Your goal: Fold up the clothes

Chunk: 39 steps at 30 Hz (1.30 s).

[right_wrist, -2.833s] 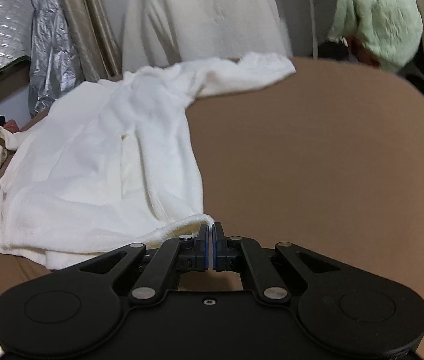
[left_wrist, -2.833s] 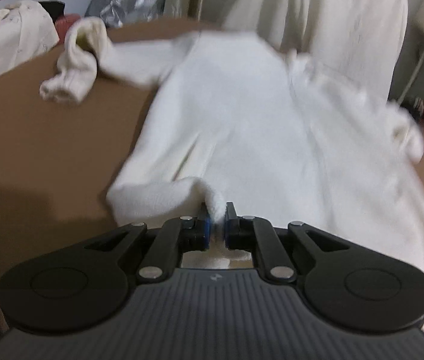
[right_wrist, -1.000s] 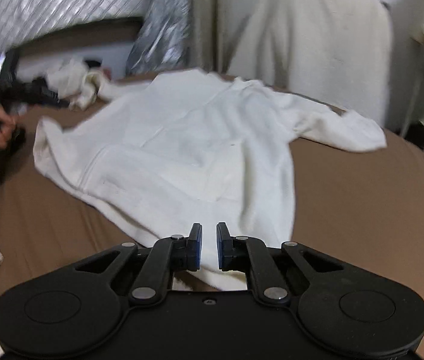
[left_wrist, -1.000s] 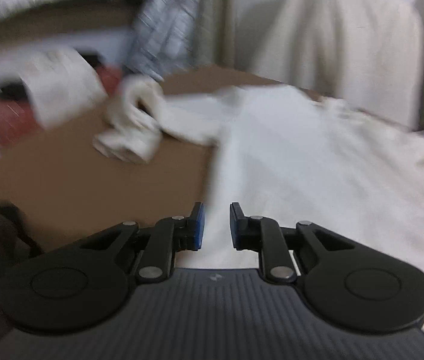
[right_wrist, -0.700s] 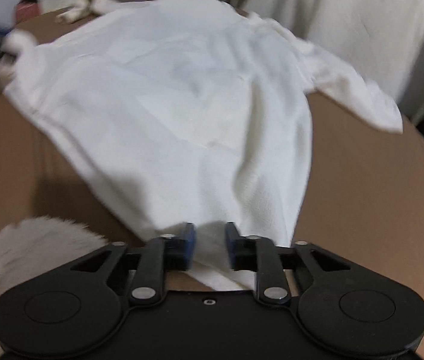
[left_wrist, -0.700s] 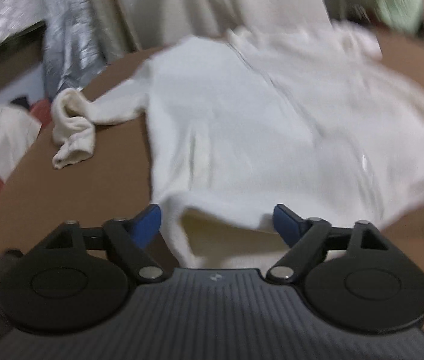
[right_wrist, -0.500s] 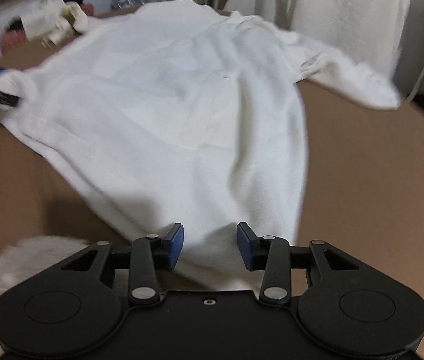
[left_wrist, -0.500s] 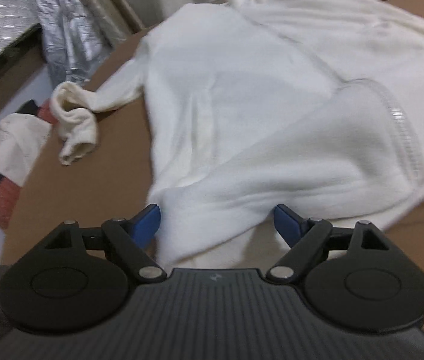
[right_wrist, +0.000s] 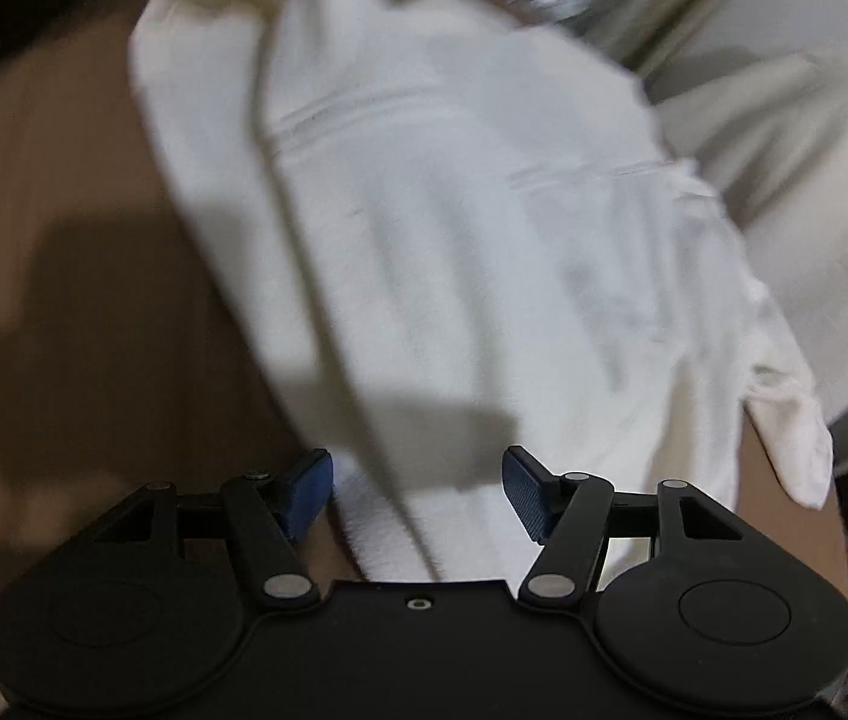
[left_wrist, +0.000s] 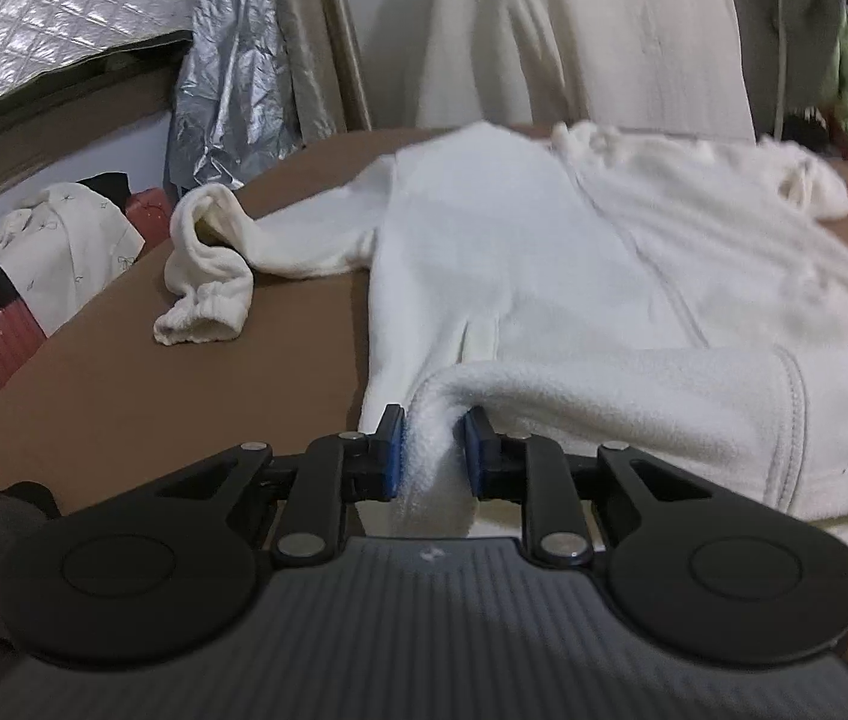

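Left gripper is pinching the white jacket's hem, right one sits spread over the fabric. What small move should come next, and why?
Probably close the right gripper on the hem beneath it. Its jaws are opening, with the white fleece jacket between the pads but not pressed, while the left gripper is already clamped on a bunched fold of hem. With both bottom corners held, the brown table leaves room to fold.

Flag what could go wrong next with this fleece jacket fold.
The left gripper pinches only a bunched bit of the white fleece jacket, so the hem may slip out. The right gripper is opening with fabric between its jaws, untouched by the pads; that side may sag. The left sleeve lies crumpled and could fold in uneven.
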Available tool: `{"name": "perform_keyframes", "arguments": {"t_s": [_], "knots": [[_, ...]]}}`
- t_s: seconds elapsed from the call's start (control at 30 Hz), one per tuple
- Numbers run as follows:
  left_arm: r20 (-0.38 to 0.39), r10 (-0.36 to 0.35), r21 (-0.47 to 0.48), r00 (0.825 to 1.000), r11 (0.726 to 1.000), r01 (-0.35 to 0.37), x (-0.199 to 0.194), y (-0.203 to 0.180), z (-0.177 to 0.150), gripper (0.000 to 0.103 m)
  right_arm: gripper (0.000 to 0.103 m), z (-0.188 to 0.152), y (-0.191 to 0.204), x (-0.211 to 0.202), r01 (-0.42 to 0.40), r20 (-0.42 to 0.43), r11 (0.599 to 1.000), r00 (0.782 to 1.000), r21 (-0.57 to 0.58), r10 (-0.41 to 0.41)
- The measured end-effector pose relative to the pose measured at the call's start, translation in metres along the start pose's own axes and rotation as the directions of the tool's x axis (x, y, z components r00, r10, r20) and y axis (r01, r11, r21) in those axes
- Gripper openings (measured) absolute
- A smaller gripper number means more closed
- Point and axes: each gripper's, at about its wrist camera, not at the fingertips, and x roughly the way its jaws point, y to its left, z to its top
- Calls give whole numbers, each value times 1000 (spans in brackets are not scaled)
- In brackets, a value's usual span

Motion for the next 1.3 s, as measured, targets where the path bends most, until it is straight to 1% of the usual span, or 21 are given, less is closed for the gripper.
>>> {"name": "perform_keyframes", "arguments": {"t_s": [0.1,0.2,0.3,0.37,0.4,0.43,0.47,0.53,0.63,0.7,0.73,0.8,0.83,0.87,0.9,0.97,1.1,1.17,1.2,1.27,1.3], "knots": [[35,-27,-41,999,999,28,-7,2,1,16,68,-11,-32,-9,-88,72,974,995,209,75],[86,-17,-43,996,999,20,-11,-5,5,15,68,-21,-51,-11,-186,121,920,981,346,153],[153,-9,-29,988,999,14,-21,-9,8,15,68,-11,-24,0,-81,-5,968,996,236,84],[171,3,-30,985,1000,2,-25,-10,9,15,64,-7,-8,2,6,-41,991,999,136,-1],[180,9,-30,984,1000,-4,-27,-10,10,15,52,-7,-9,-1,25,-30,988,999,150,-21],[167,23,-27,986,999,-19,-26,-11,9,15,25,-9,-13,-5,42,-16,982,999,185,-40],[148,32,-17,988,999,-30,-24,-12,8,15,13,-14,-22,-11,53,2,965,998,258,-55],[108,17,-15,994,1000,-15,-26,-13,4,15,3,-29,-43,-30,71,65,905,992,420,-108],[59,-24,-26,998,999,25,-35,-17,-3,15,3,-54,-68,-68,73,148,787,967,612,-206],[16,-39,-23,999,999,39,-39,-21,-7,15,3,-69,-74,-83,1,192,751,967,660,-170],[-5,-47,-22,999,999,47,-41,-24,-10,17,3,-75,-74,-86,-12,193,748,969,664,-156],[-93,-30,57,995,998,35,-29,-35,-19,25,3,-77,-64,-76,92,108,787,974,610,-198],[-145,3,98,989,995,11,-20,-41,-23,43,3,-76,-58,-69,139,69,803,974,580,-218],[-198,40,140,979,990,-12,-11,-47,-26,55,3,-74,-56,-64,155,49,808,974,568,-221],[-229,79,166,970,985,-41,-5,-50,-29,74,4,-74,-58,-62,156,41,809,975,567,-217],[-268,114,177,957,982,-68,5,-50,-32,77,8,-71,-61,-57,157,23,811,978,564,-205],[-324,117,121,939,989,-82,22,-38,-35,77,49,-72,-73,-41,173,-25,820,982,546,-190],[-329,137,93,934,989,-113,27,-31,-36,69,62,-75,-76,-25,201,-123,816,980,542,-159],[-322,143,79,936,989,-124,27,-28,-36,57,62,-77,-78,-17,211,-169,810,976,547,-139],[-314,124,43,941,992,-116,26,-22,-36,30,62,-82,-90,-4,175,-192,785,979,595,-73],[-309,124,39,943,992,-118,26,-21,-36,10,61,-84,-95,-3,157,-181,773,982,615,-56]]}}
